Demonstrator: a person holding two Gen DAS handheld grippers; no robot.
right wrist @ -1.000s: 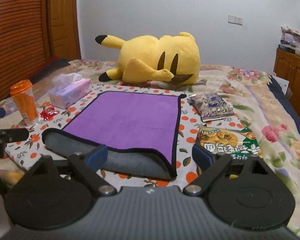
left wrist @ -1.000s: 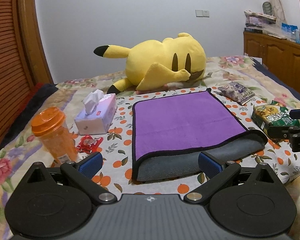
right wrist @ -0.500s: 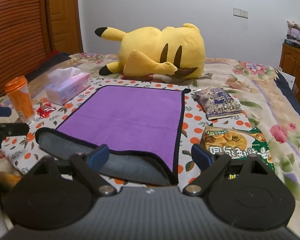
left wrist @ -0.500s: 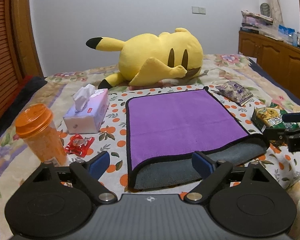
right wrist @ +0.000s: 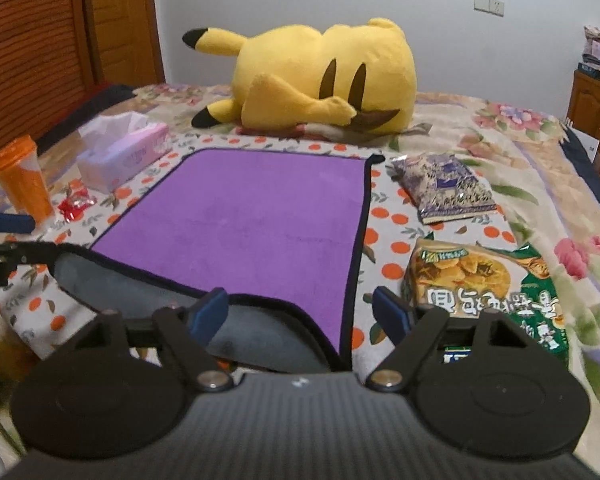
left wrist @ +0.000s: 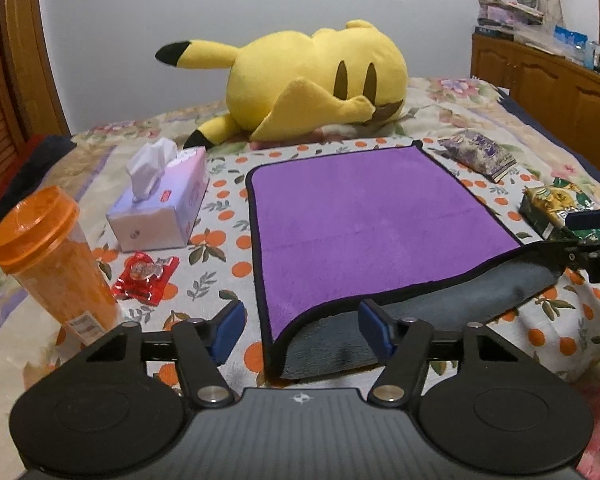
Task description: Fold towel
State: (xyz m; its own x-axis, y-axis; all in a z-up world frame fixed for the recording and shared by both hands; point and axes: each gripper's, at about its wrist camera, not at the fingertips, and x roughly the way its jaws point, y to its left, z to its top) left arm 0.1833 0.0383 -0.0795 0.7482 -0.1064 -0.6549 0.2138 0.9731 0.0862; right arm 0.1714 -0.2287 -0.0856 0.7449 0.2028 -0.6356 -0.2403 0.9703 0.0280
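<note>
- Towel (left wrist: 364, 216): purple face up, grey underside showing along its near edge, spread on the bed (right wrist: 540, 168) near the front edge.
- Left gripper (left wrist: 300, 326): fingers spread, straddling the towel's near left corner, pinching nothing.
- Right gripper (right wrist: 300, 312): fingers spread at the near right corner, pinching nothing.
- Plush toy (right wrist: 320, 80): beyond the towel's far edge.

- The towel (left wrist: 380, 220) lies mid-bed on a printed cloth (left wrist: 220, 240).
- Behind it lies a Pikachu plush (left wrist: 312, 84).
- Left: tissue box (left wrist: 160, 204), candy wrapper (left wrist: 146, 276), lidded cup (left wrist: 52, 260).
- Right: two snack bags (right wrist: 444, 188) (right wrist: 484, 280), one before the other.
</note>
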